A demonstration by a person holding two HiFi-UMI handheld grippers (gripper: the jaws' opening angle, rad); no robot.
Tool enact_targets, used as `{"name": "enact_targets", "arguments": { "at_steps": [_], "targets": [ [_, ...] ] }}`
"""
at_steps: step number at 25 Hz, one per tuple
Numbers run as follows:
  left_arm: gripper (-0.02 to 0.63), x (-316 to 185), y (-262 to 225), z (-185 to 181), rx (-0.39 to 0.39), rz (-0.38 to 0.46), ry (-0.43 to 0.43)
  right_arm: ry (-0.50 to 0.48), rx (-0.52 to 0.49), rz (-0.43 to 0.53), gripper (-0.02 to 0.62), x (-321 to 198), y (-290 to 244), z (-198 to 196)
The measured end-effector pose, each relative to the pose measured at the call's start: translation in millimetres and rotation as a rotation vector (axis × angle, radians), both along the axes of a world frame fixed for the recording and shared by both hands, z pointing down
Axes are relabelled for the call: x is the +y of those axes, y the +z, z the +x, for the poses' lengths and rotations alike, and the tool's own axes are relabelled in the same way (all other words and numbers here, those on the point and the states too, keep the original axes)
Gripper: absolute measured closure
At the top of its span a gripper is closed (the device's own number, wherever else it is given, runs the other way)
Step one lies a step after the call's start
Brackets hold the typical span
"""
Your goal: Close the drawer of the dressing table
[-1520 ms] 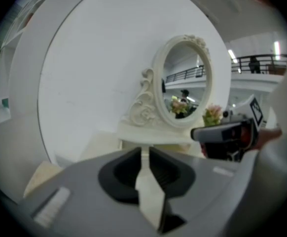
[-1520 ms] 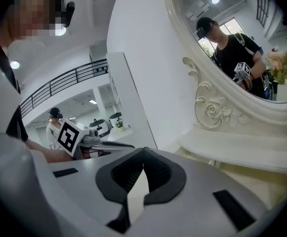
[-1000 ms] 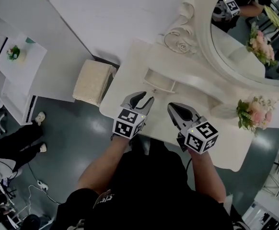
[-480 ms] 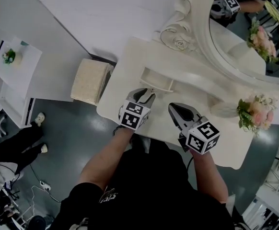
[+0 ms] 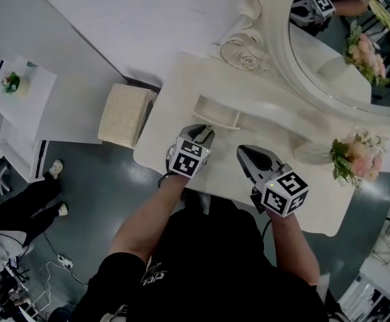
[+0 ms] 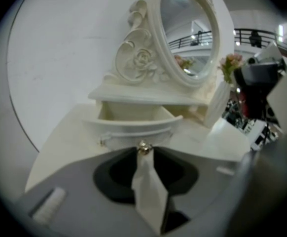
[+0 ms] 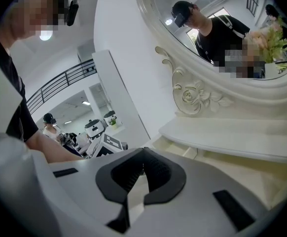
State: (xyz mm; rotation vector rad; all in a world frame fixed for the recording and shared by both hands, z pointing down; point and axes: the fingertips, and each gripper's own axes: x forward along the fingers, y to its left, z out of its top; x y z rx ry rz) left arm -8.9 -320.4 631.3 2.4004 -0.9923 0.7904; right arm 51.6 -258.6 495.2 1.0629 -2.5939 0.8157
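One drawer (image 5: 216, 113) stands partly pulled out from under the low shelf on the white desk (image 5: 181, 86), and we see its curved front and pale, bare inside from the left gripper view. At the middle of the drawer front sits a small metal knob (image 6: 143, 147). We hold the left tongs (image 5: 200, 134) right in front of the drawer with the jaws brought together. Their tips meet at the knob, but we cannot tell whether they pinch it or only press against it. To the right of the drawer and a little nearer to us, the right tongs (image 5: 243, 151) hover over the desk top. Their jaws are closed on nothing, with only a thin seam between them in the right gripper view. They do not touch the drawer.

Directly behind the drawer rises a carved rose scroll (image 5: 247, 59), part of the frame of the oval mirror (image 5: 342, 39), which stands behind and to the right of the drawer. Well to the right of the drawer, a bunch of pink flowers (image 5: 352, 158) sits in a white vase (image 5: 309, 154) on the desk. To the left of the drawer, off the desk's edge, a cream cushioned stool (image 5: 124, 115) stands on the floor.
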Motion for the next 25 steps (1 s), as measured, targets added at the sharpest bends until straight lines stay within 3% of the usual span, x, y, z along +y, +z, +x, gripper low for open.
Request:
{"name": "enact_targets", "arguments": {
  "at_steps": [14, 25],
  "targets": [
    [0.505, -4.0, -10.5, 0.9, 0.029, -0.009, -0.024, 0.002, -0.01, 0.012, 0.6, -3.6, -5.7, 4.4],
    [0.506, -15.6, -18.0, 4.4, 0.002, -0.006, 0.005, 0.012, -0.033, 0.013, 0.6, -5.1, -5.5, 5.4]
  ]
}}
